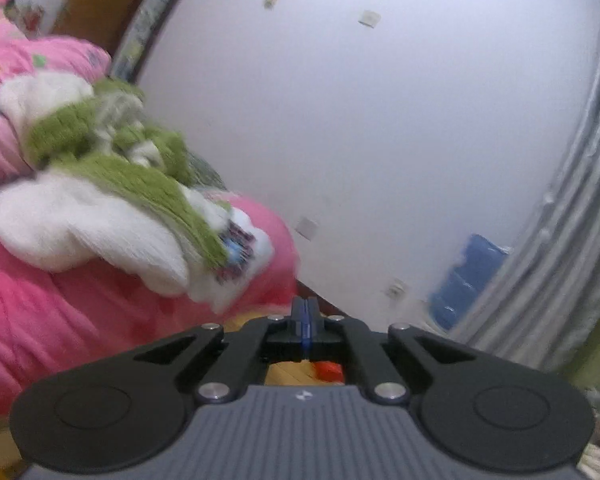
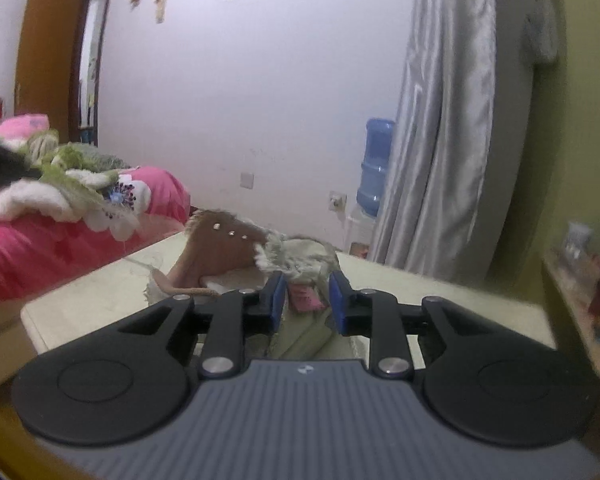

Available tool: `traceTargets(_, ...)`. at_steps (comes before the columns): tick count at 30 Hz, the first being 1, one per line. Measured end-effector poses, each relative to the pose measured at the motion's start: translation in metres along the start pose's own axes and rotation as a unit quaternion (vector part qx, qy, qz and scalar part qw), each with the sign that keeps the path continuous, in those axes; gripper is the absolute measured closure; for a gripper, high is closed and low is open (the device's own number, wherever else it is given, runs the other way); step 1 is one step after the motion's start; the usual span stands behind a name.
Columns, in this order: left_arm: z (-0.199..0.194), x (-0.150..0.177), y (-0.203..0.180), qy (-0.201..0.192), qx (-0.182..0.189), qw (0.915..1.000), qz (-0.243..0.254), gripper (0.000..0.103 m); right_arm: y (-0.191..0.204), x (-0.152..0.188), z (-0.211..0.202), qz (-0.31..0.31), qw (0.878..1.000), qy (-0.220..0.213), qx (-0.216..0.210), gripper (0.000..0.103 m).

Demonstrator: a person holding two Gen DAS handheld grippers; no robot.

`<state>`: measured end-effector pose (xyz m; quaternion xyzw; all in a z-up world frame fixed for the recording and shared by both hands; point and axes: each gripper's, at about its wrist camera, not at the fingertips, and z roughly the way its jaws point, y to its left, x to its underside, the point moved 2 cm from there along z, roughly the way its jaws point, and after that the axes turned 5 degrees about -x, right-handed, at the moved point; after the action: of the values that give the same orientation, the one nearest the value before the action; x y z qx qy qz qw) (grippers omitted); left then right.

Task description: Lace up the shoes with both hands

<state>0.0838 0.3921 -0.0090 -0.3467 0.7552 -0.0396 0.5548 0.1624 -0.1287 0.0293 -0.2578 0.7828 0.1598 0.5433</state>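
A brown boot (image 2: 224,252) with a grey fur lining stands on the cream table (image 2: 100,300) in the right wrist view. Small eyelets show along its side. A brown lace end (image 2: 192,291) lies by its near left side. My right gripper (image 2: 307,302) is open just in front of the boot's furry opening. The fur and a pink bit of lining (image 2: 305,298) show in the gap, and the blue pads (image 2: 277,304) do not press on them. In the left wrist view, my left gripper (image 1: 305,320) is shut, with nothing visible between its pads. It faces the wall, and the boot is out of that view.
A pink bed (image 2: 40,248) with a green and white blanket (image 1: 100,184) lies to the left. A blue water bottle (image 2: 374,168) and a grey curtain (image 2: 444,120) stand by the far wall. A cluttered shelf (image 2: 588,280) is at the right, and a small red object (image 1: 329,371) lies below the left gripper.
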Motion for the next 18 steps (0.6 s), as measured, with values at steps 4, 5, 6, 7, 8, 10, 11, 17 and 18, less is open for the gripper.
traceTargets(4, -0.01, 0.019, -0.068, 0.032, 0.103, 0.9891, 0.1, 0.094, -0.001, -0.005, 0.018, 0.013, 0.999, 0.021, -0.026, 0.078)
traceTargets(5, -0.017, 0.026, -0.094, 0.035, 0.132, 0.9809, 0.138, 0.086, 0.0, -0.005, 0.024, 0.012, 0.999, 0.031, -0.029, 0.078)
traceTargets(6, -0.025, 0.035, -0.122, 0.034, 0.163, 0.9692, 0.181, 0.081, 0.002, -0.005, 0.03, 0.01, 0.999, 0.041, -0.032, 0.078)
traceTargets(7, -0.036, 0.045, -0.151, 0.03, 0.195, 0.9541, 0.225, 0.081, 0.004, -0.005, 0.036, 0.008, 0.998, 0.052, -0.035, 0.078)
traceTargets(8, -0.048, 0.056, -0.179, 0.024, 0.227, 0.9357, 0.269, 0.077, 0.006, -0.004, 0.04, 0.005, 0.998, 0.062, -0.031, 0.078)
traceTargets(10, -0.071, 0.081, -0.231, 0.023, 0.294, 0.8859, 0.358, 0.068, 0.006, -0.003, 0.041, 0.012, 0.998, 0.061, -0.019, 0.077)
traceTargets(11, -0.08, 0.094, -0.254, 0.016, 0.314, 0.8602, 0.402, 0.067, 0.006, -0.002, 0.041, 0.019, 0.998, 0.059, -0.014, 0.077)
traceTargets(17, -0.093, 0.16, -0.341, 0.006, 0.314, 0.7111, 0.629, 0.067, 0.005, 0.008, 0.033, 0.036, 0.999, 0.031, 0.007, 0.075)
traceTargets(18, -0.087, 0.164, -0.348, 0.028, 0.307, 0.6977, 0.647, 0.067, 0.005, 0.009, 0.031, 0.036, 0.999, 0.028, 0.009, 0.075)
